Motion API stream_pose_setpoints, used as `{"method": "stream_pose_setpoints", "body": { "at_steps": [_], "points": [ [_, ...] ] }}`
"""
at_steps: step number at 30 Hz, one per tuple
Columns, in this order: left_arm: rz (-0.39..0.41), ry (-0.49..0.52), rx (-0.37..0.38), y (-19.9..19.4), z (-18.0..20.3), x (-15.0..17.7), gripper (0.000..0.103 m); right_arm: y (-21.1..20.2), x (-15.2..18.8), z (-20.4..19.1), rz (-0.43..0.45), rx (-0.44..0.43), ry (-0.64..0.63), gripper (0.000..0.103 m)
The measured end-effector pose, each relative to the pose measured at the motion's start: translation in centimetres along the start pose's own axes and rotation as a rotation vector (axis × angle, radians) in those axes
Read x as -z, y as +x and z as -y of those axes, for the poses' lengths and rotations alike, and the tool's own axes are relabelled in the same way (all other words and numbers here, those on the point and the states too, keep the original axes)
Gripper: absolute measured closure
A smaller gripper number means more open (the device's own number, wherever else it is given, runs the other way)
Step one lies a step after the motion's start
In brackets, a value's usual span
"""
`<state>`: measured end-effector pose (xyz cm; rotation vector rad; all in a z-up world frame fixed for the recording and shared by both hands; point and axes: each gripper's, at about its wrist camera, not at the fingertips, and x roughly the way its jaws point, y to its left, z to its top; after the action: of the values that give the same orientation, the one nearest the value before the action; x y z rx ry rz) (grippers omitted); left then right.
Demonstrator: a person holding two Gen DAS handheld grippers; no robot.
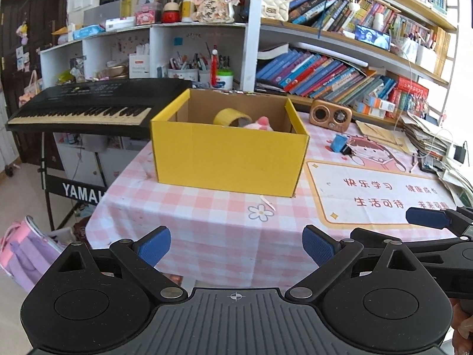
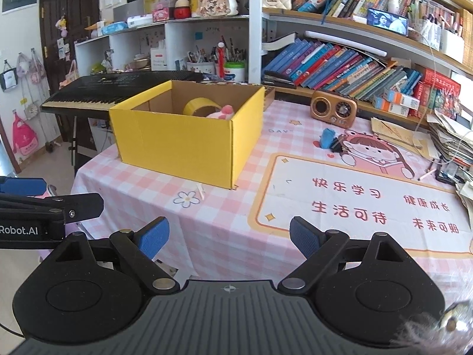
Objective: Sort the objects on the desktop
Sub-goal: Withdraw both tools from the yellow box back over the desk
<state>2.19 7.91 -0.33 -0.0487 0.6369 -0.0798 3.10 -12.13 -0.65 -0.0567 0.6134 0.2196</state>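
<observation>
Desktop objects: blue item (image 2: pixel 327 138) (identity unclear) lies mid-desk (image 2: pixel 236 230), right of the yellow box (image 2: pixel 183 145); both tongs, left (image 1: pixel 236 247) and right (image 2: pixel 229 236), hover wide open and empty at the near edge, so a hasty reach could knock it away.

pink-and-white checked cloth over the table (image 1: pixel 189 222), printed with a cartoon girl and red characters. behind it, white cubby shelves (image 1: pixel 118 47) crammed with pen cups and boxes, plus long wooden bookshelves (image 2: pixel 369 68) of leaning books (a small screen glowing among them). off to the left, a black yamaha keyboard (image 1: pixel 88 103) on its stand, a dark wooden door (image 2: pixel 71 6), pale floor, bright daylight.
</observation>
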Motion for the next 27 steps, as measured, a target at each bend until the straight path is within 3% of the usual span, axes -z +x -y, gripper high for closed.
{"method": "stream_pose_setpoints", "body": {
  "at_steps": [27],
  "points": [
    [-0.083, 0.148, 0.217, 4.4, 7.5, -0.6, 0.005, -1.9, 2.7, 7.0, -0.056, 0.228, 0.157, 0.012]
  ]
}}
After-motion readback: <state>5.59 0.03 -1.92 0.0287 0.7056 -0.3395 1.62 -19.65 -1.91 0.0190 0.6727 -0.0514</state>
